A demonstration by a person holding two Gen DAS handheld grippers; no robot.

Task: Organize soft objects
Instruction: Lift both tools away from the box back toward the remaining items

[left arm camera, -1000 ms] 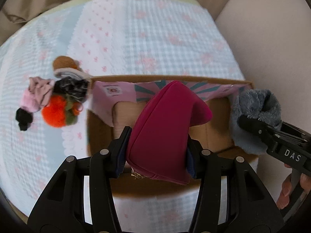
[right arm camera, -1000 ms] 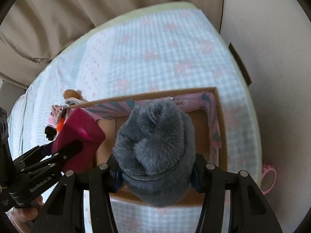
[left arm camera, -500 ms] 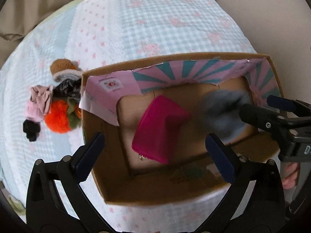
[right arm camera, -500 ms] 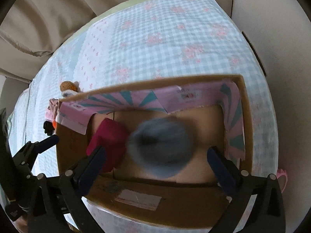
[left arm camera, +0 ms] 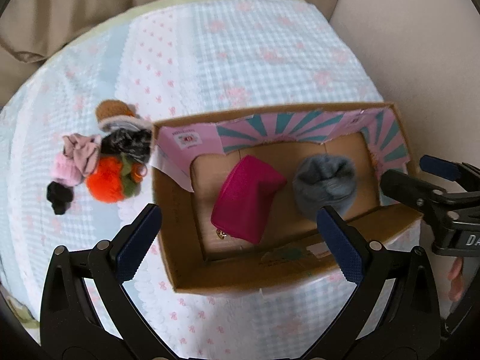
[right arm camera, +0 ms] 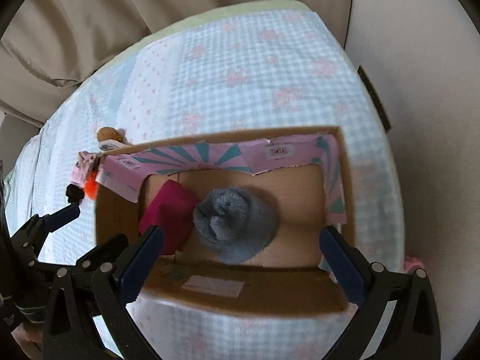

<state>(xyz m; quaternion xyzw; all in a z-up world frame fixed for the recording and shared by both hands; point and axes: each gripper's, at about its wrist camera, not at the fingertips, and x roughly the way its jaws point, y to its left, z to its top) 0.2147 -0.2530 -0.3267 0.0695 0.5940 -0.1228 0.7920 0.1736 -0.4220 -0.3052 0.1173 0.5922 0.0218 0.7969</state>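
A cardboard box (left arm camera: pixel 177 240) with a pink and teal lining stands on the bed. A magenta pouch (left arm camera: pixel 246 201) and a grey fluffy item (left arm camera: pixel 325 186) lie inside it; both also show in the right wrist view, the pouch (right arm camera: pixel 168 213) left of the grey item (right arm camera: pixel 234 225). My left gripper (left arm camera: pixel 237 240) is open and empty above the box's near wall. My right gripper (right arm camera: pixel 240 252) is open and empty above the box (right arm camera: pixel 270 294). A pile of soft items, with an orange pompom (left arm camera: pixel 105 184), a pink cloth (left arm camera: pixel 79 153) and a brown plush (left arm camera: pixel 112 111), lies left of the box.
The bed has a blue checked cover (left arm camera: pixel 240 60) with pink flowers. Beige curtains (right arm camera: pixel 75 30) hang behind it and a wall (right arm camera: pixel 435 90) is close on the right. A pink object (right arm camera: pixel 414 265) lies at the bed's right edge.
Both grippers opened and let go. The magenta pouch and the grey fluffy item dropped into the box and now lie still. Both grippers rose slightly.
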